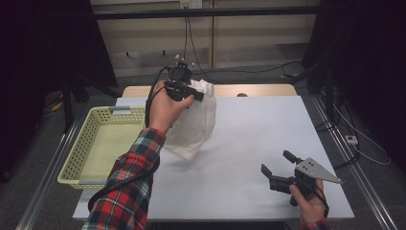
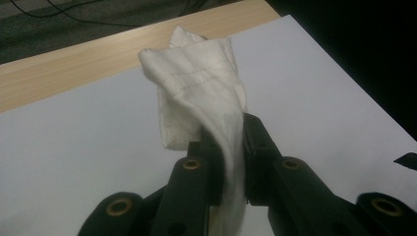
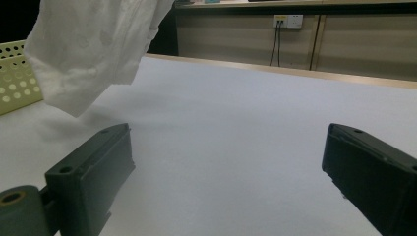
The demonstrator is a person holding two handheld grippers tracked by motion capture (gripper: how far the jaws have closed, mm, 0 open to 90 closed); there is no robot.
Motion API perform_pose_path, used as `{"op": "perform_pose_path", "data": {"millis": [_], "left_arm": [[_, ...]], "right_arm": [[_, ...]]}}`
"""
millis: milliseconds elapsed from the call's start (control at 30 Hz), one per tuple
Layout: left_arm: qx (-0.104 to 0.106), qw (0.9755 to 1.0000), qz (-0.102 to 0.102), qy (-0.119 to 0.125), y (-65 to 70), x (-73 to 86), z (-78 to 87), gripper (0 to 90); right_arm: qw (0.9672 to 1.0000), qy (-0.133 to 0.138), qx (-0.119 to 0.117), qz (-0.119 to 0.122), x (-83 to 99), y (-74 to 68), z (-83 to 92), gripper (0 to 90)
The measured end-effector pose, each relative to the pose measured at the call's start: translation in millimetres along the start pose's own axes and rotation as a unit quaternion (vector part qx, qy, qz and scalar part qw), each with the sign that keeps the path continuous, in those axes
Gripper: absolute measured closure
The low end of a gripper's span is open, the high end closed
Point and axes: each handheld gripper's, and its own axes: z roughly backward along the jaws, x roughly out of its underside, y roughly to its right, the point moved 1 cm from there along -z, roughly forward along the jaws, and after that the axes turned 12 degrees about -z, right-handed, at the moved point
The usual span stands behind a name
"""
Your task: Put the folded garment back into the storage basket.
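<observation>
A white cloth [image 1: 195, 123] hangs in the air over the table's left half, its lower corner just above the white sheet. My left gripper [image 1: 200, 95] is raised above it and shut on the cloth's top edge. In the left gripper view the cloth [image 2: 201, 93] bunches up out of the pinched black jaws. The right gripper view has the cloth [image 3: 93, 49] dangling at the upper left. Low over the table's near right corner, my right gripper [image 1: 277, 162] stands open with nothing between its fingers [image 3: 93, 172].
A pale yellow perforated basket [image 1: 81, 148] sits at the table's left edge, beside the hanging cloth; its wall [image 3: 14, 78] shows in the right gripper view. The white sheet [image 1: 258, 129] covers the wooden table. Cables trail on the floor beyond.
</observation>
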Motion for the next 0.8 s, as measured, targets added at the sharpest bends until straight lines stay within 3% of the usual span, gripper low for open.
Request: {"op": "perform_pose_path", "data": {"millis": [800], "left_arm": [[-0.01,0.9999,0.011,0.007,-13.7,1.0,25.3,82.3]], "right_arm": [[1.0,-0.001,-0.001,0.001,-0.1,-1.5,-0.4,5.0]]}}
